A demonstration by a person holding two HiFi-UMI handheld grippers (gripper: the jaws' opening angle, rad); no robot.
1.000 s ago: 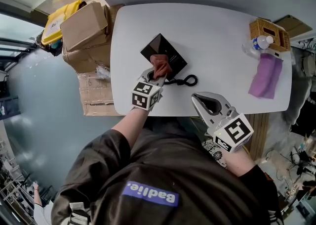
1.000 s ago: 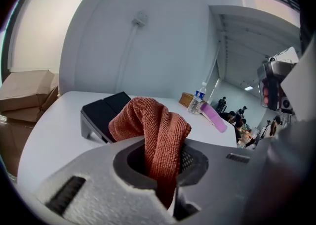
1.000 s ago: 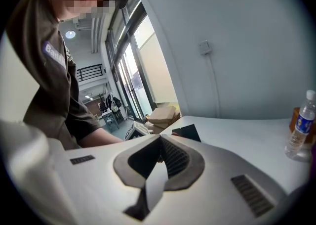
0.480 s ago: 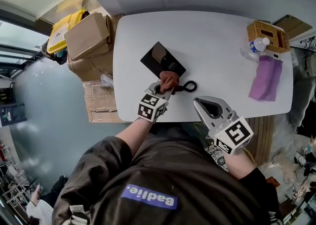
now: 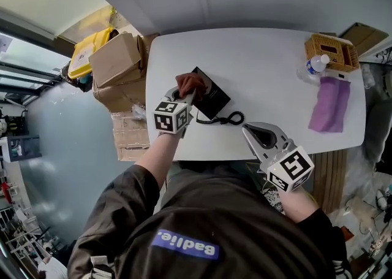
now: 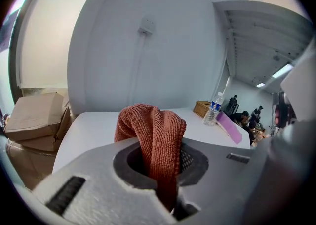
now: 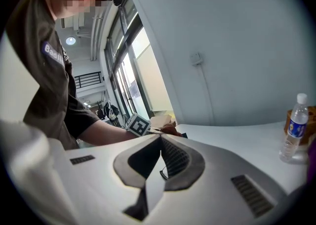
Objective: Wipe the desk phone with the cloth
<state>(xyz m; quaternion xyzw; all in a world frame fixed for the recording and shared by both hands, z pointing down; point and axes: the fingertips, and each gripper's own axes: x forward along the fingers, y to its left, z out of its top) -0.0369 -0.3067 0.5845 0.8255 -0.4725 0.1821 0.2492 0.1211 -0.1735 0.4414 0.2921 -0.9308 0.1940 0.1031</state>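
The left tool [image 5: 182, 92] was shut tight on the red cloth [image 5: 190, 81]. The cloth sat on the far left end of the phone [image 5: 214, 99]. The phone lay slanting across the desk [image 5: 269, 63], toward the right tool [image 5: 250, 132]. That tool was shut, empty and farther off.

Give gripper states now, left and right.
Left gripper: closed on the cloth.
Right gripper: closed, holding nothing.

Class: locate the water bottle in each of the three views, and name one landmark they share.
Head view: water bottle, far right, beside the wicker basket.
Left gripper view: bottle, right of centre.
Right gripper view: bottle, right edge.
Shared landmark: the white table.
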